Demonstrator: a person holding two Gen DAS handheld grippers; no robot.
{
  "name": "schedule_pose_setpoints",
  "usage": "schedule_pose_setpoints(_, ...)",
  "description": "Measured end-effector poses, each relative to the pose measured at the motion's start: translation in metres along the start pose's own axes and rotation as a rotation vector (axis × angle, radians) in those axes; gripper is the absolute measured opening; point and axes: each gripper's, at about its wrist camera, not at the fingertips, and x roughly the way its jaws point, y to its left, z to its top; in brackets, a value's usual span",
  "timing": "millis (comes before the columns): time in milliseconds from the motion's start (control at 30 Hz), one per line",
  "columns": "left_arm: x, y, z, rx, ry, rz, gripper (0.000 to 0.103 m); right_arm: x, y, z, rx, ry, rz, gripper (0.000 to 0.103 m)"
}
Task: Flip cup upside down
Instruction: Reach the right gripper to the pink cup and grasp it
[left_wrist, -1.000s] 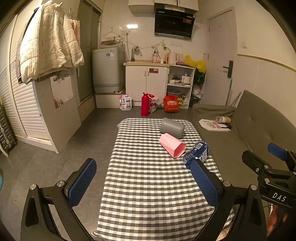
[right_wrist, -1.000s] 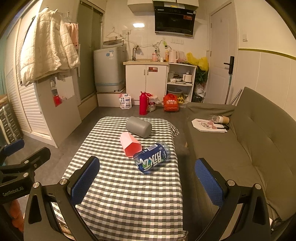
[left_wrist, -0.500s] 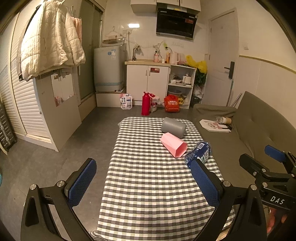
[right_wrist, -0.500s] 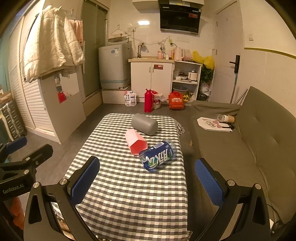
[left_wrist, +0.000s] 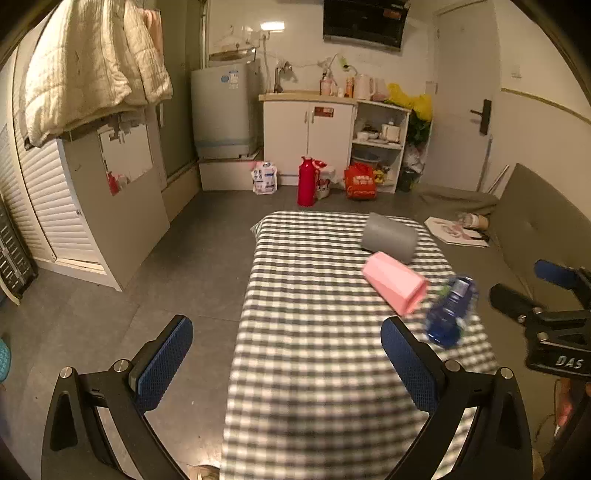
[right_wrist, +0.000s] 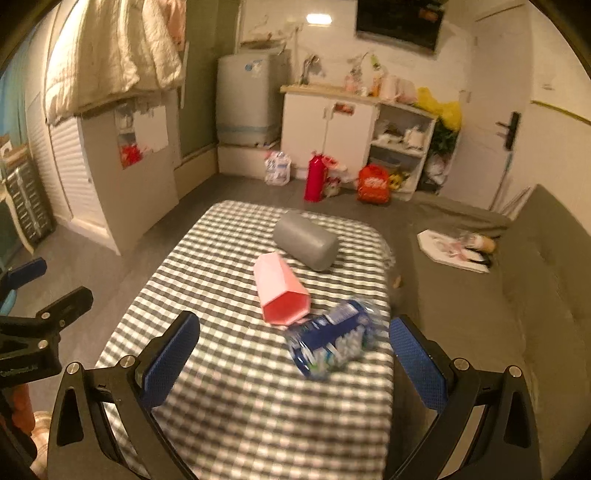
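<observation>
Three cups lie on their sides on the checkered table (left_wrist: 303, 332) (right_wrist: 229, 387). A grey cup (left_wrist: 389, 237) (right_wrist: 306, 240) is farthest. A pink hexagonal cup (left_wrist: 394, 287) (right_wrist: 280, 290) is in the middle, its mouth towards me. A blue printed cup (left_wrist: 450, 313) (right_wrist: 334, 338) is nearest, by the right edge. My left gripper (left_wrist: 286, 363) is open and empty over the table's near left part. My right gripper (right_wrist: 293, 360) is open and empty, just short of the blue cup. Each gripper shows at the edge of the other's view.
A grey sofa (right_wrist: 517, 295) runs along the table's right side, with a paper and a bottle (right_wrist: 458, 247) on it. On the floor beyond the table stand a red flask (left_wrist: 306, 181) and bags. White cabinets and a washing machine (left_wrist: 225, 110) line the back wall.
Both grippers have moved forward towards the cups, which look larger now. The right gripper has come closer to the blue cup. Both stay open; the cups have not moved.
</observation>
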Motion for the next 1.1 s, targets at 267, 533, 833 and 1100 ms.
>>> schedule_pose_setpoints(267,0.080,0.022,0.022,-0.011,0.050,0.040,0.103,0.123,0.011,0.033,-0.032,0.169,0.062,0.089)
schedule_pose_setpoints(533,0.138,0.040,0.009,-0.054,0.124,0.031,0.103,0.210,0.013,0.035,-0.049,0.359,0.015,0.086)
schedule_pose_setpoints(833,0.145,0.047,-0.006,-0.065,0.158,0.023,0.103,0.231,0.025,0.019,-0.098,0.454,-0.022,0.070)
schedule_pose_setpoints(1100,0.113,0.044,-0.010,-0.040,0.147,0.047,0.103,0.202,0.026,0.016,-0.029,0.421,0.010,0.061)
